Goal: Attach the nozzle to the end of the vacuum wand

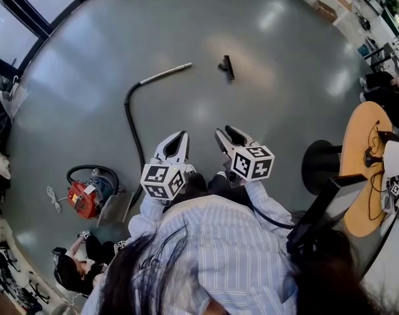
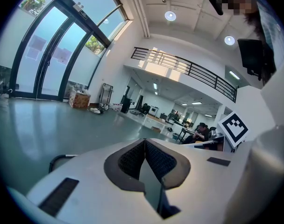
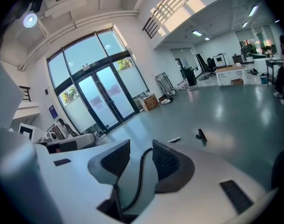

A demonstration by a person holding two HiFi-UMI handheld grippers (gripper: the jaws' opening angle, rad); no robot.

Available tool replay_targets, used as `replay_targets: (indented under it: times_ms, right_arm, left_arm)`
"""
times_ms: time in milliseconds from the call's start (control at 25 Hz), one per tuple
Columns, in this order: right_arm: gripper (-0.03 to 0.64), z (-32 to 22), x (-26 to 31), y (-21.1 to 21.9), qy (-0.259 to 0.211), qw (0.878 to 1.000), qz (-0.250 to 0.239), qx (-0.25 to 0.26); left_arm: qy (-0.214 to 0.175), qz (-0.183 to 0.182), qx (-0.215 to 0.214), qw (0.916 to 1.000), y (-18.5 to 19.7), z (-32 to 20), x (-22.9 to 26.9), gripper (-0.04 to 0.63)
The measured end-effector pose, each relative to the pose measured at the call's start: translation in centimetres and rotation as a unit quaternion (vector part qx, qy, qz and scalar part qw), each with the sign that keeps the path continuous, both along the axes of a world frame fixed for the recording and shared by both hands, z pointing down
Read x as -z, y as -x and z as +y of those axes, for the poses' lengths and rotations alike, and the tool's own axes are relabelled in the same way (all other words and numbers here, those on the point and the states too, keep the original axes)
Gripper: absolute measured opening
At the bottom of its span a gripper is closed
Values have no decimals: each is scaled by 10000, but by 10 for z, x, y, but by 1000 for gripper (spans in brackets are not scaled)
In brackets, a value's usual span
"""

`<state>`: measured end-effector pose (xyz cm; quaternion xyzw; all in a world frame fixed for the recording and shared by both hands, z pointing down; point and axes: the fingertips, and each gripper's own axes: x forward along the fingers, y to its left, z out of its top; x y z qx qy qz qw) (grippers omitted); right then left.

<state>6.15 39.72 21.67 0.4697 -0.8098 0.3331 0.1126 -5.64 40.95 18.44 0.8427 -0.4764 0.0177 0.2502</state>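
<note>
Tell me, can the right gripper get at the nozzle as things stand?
Likely yes, after stepping forward: the right gripper is open and empty, and only bare floor lies between it and the nozzle, far ahead.

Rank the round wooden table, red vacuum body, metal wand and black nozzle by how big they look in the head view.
1. round wooden table, though partly hidden
2. red vacuum body
3. metal wand: about as long as the vacuum but far thinner, so this pair is unsure
4. black nozzle, clearly smallest
</note>
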Motion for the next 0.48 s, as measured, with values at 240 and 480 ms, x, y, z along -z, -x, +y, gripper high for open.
replay_targets:
  times_ms: [240, 480]
  right_arm:
    - [153, -3, -10, 19, 141, 9999, 62, -6]
    - [153, -21, -18, 13, 331, 9993, 159, -100]
  left_arm:
    - [162, 142, 1, 9998, 25, -11, -14, 5]
    - [402, 389, 106, 9984, 32, -33, -30, 5]
